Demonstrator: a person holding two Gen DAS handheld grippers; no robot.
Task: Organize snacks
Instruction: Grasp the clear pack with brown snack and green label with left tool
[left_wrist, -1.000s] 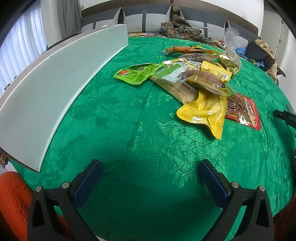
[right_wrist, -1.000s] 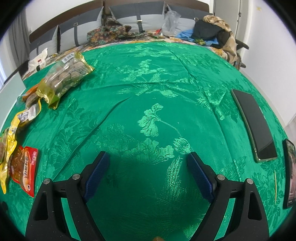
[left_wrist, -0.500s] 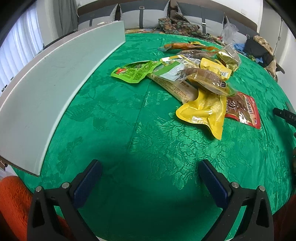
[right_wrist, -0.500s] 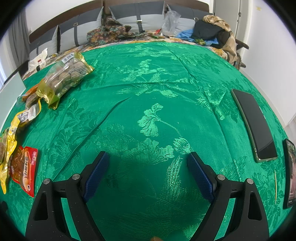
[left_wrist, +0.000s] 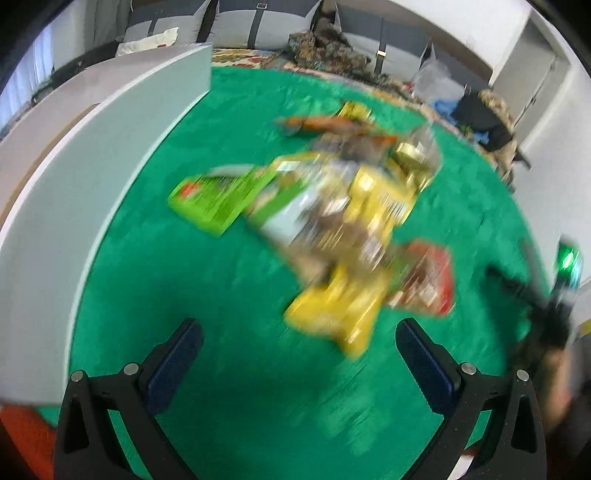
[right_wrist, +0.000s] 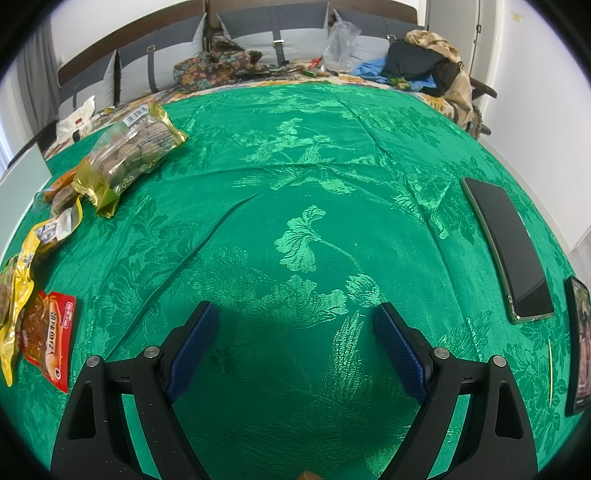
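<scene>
A: Where are the snacks?
B: A blurred heap of shiny snack packets (left_wrist: 343, 221) lies on the green patterned cloth (right_wrist: 314, 155), at twelve o'clock from the left hand-held gripper (left_wrist: 299, 350), jaws spread, empty.
A: The other?
B: Right hand-held gripper (right_wrist: 295, 339) gapes empty; flat red packet (right_wrist: 48, 339) at nine o'clock

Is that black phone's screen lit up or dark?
Dark: the phone lies flat on the green cloth, its screen black throughout.
</scene>
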